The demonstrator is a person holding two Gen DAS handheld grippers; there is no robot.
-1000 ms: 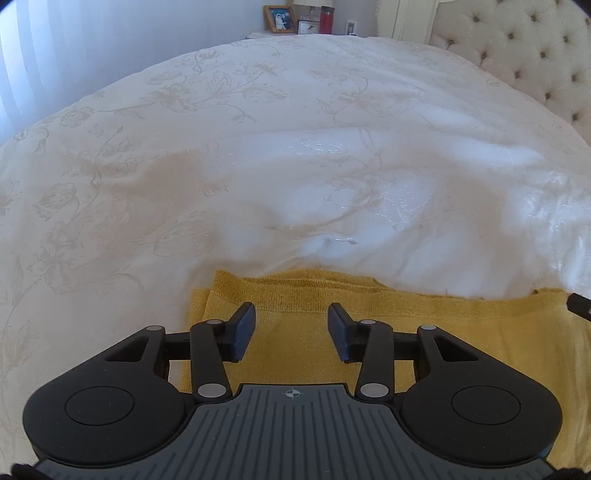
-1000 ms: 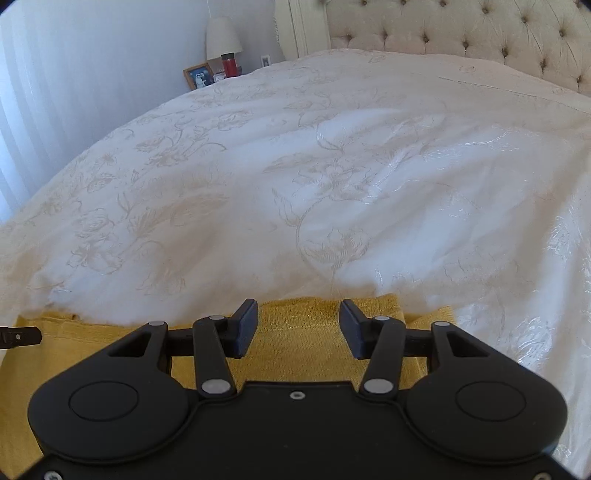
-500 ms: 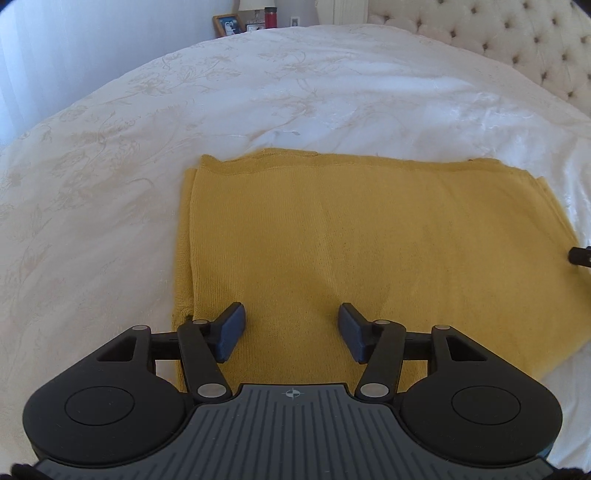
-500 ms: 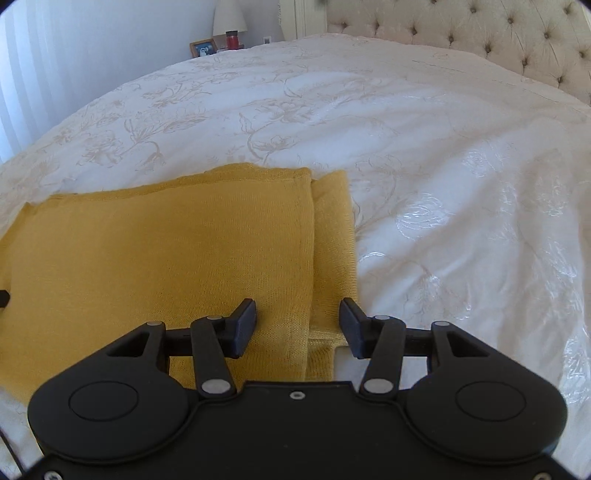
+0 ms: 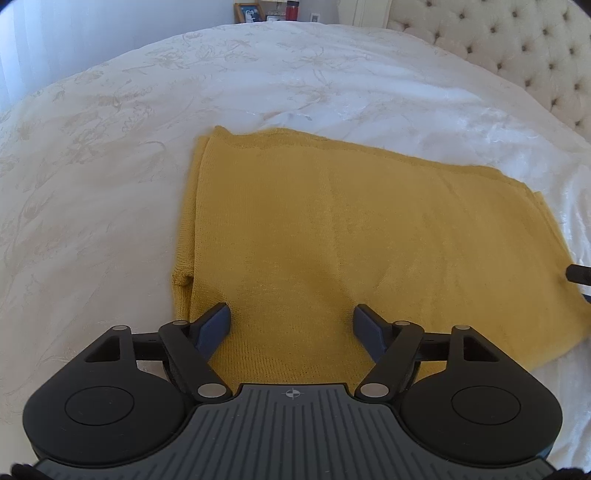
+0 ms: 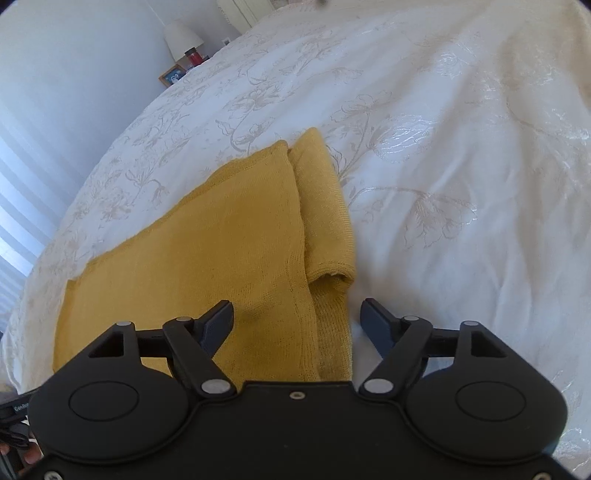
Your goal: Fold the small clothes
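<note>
A mustard yellow knit garment (image 5: pixel 351 236) lies folded flat in a rough rectangle on the white bed; it also shows in the right wrist view (image 6: pixel 221 251). A folded sleeve or layer edge sticks out along its right side (image 6: pixel 325 206) and a thin layer along its left side (image 5: pixel 186 236). My left gripper (image 5: pixel 291 323) is open and empty, above the garment's near left part. My right gripper (image 6: pixel 297 319) is open and empty, above the garment's near right edge. A tip of the right gripper (image 5: pixel 578 275) shows at the right edge of the left wrist view.
The white floral bedspread (image 5: pixel 110 147) spreads all around the garment. A tufted cream headboard (image 5: pixel 517 51) is at the far right. A nightstand with a picture frame (image 5: pixel 247 11), a red bottle (image 5: pixel 291 9) and a lamp (image 6: pixel 181 37) stands beyond the bed.
Both grippers have pulled back from the garment's far edge towards its near edge and have opened wider. The right gripper has tilted. The garment lies still.
</note>
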